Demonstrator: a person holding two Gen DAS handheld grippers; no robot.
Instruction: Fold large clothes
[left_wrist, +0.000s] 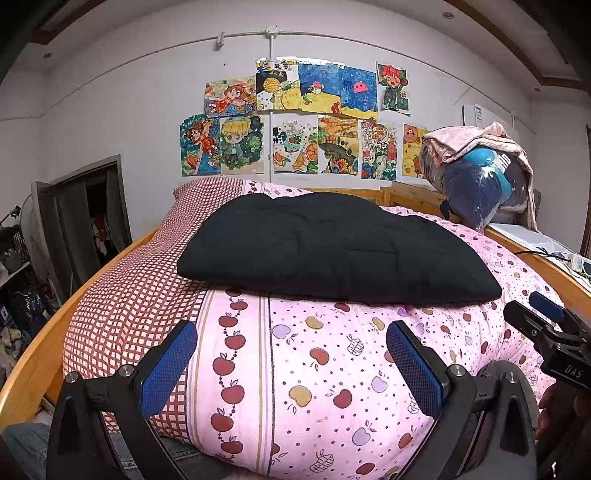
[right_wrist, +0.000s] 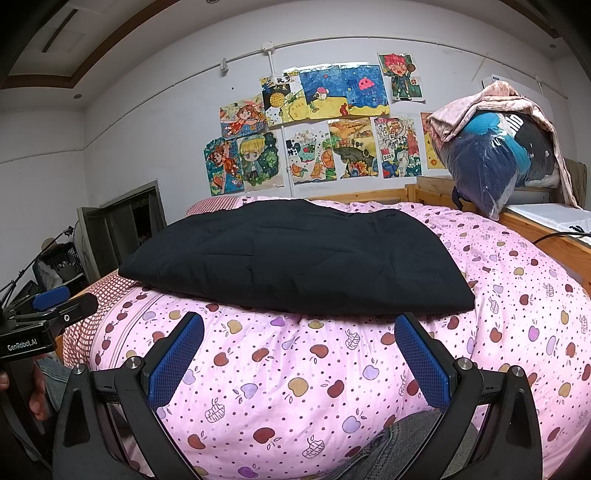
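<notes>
One black garment (left_wrist: 332, 247) lies on top of the pink apple-print quilt (left_wrist: 332, 369) on the wooden-framed bed (left_wrist: 33, 358), already folded into a thick, flat, roughly rectangular pad. It looks soft, limp and fairly light, with several layers that would likely sag and slide apart if lifted by one edge. The two near corners seem the best holds, pinching all layers. Left gripper (left_wrist: 291, 365) and right gripper (right_wrist: 299, 358) both hover before it, jaws spread wide, empty.
</notes>
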